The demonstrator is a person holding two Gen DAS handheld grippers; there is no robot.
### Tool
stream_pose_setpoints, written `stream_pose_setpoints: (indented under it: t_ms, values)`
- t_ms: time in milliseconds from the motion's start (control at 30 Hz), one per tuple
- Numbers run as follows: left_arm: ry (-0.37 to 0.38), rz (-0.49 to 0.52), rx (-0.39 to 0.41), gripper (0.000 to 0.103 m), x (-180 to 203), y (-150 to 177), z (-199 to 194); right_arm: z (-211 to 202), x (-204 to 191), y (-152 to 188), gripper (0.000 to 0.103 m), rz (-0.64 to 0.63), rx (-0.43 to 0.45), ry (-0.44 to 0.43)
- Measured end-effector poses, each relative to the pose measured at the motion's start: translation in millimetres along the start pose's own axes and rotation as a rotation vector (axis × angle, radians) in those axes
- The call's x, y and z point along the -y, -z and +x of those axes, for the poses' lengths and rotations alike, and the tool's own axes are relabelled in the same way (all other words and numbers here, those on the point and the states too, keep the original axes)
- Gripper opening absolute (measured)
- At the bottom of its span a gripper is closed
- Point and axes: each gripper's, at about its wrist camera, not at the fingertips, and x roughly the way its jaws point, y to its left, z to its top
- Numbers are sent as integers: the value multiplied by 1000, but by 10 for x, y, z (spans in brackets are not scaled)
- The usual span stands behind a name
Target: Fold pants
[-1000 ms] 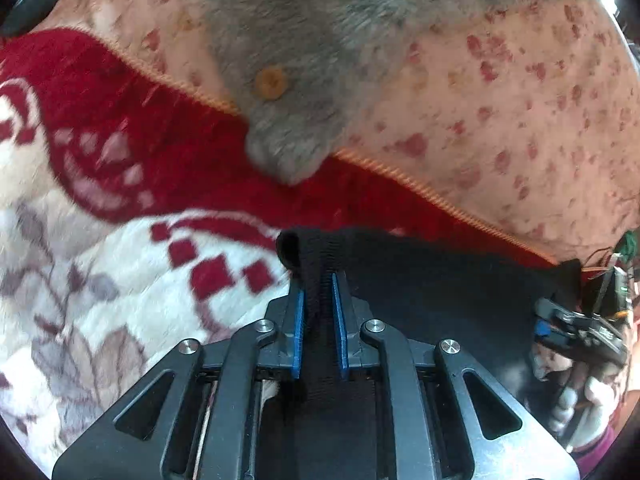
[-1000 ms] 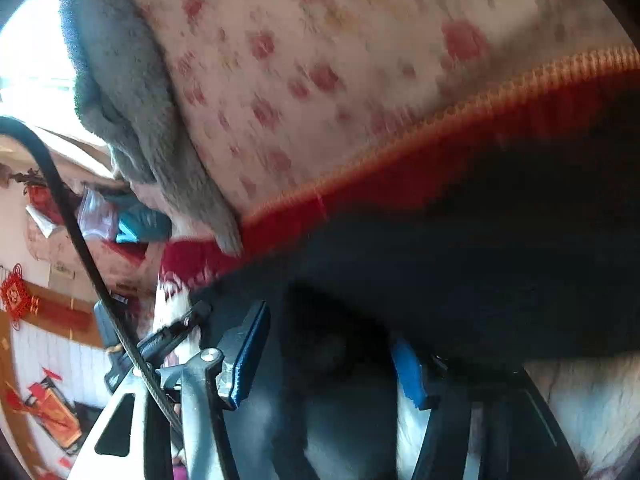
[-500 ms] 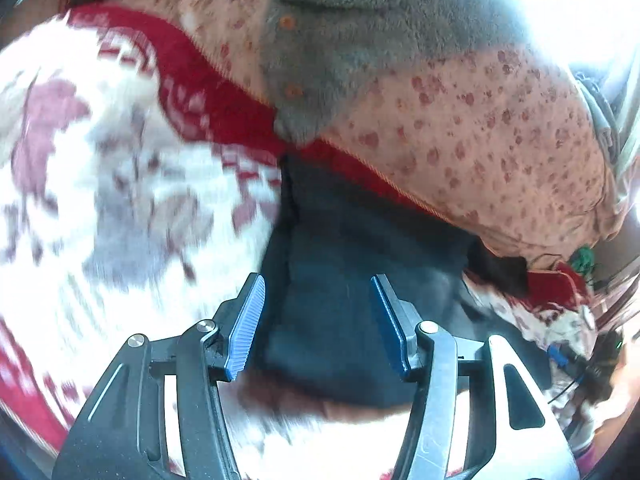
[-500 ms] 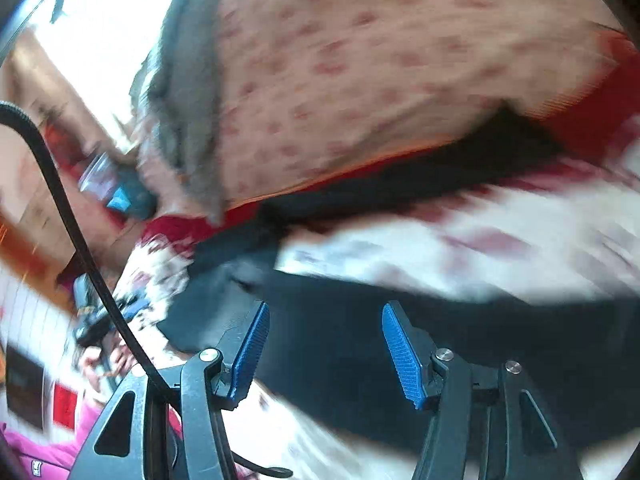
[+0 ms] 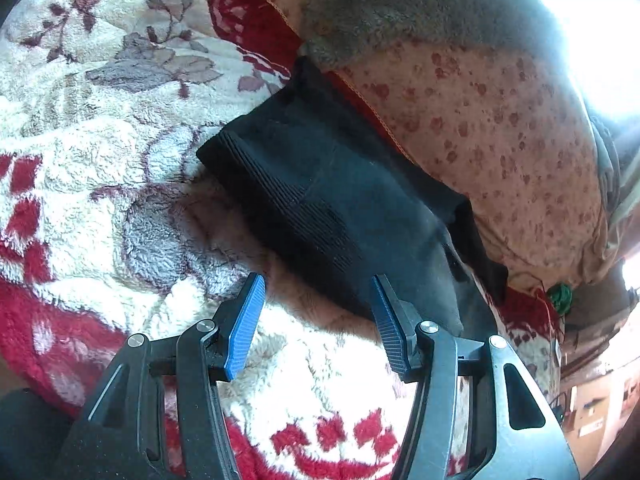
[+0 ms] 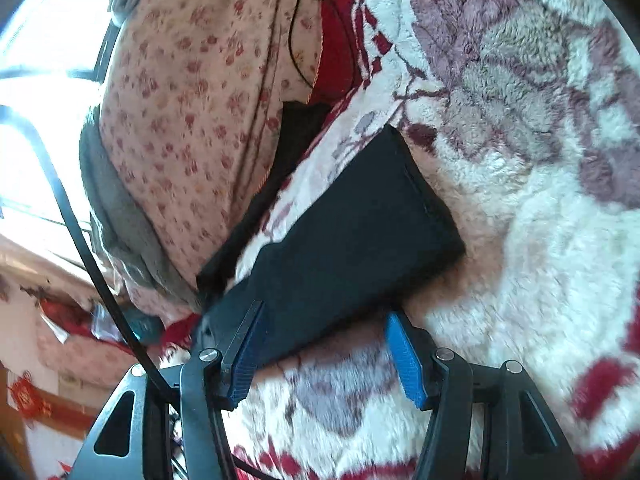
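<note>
The black pants lie folded on a fluffy white and red floral blanket. One end is tucked against a pink flowered quilt. My left gripper is open and empty, hovering just in front of the near edge of the pants. In the right wrist view the pants form a dark rectangle on the blanket. My right gripper is open and empty, its fingers above the pants' near corner.
A grey fleece garment lies on top of the pink quilt, which also shows in the right wrist view. A black cable runs past the right gripper. Red decorations hang on a wall at lower left.
My left gripper let go of the black fabric, opened and pulled back. Both grippers have moved away from the pants, which now lie flat on the blanket.
</note>
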Motion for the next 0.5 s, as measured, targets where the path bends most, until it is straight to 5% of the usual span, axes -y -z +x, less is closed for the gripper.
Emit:
stream_pose_setpoints:
  t_ms: [267, 467, 500]
  values:
    - [46, -40, 57, 54, 81, -200, 176, 45, -26, -91, 55, -3, 56, -47]
    - [94, -102, 77, 56, 91, -359, 311, 161, -98, -137, 22, -56, 69, -109]
    - [87, -104, 77, 45, 90, -378, 326, 185, -92, -142, 17, -56, 77, -122]
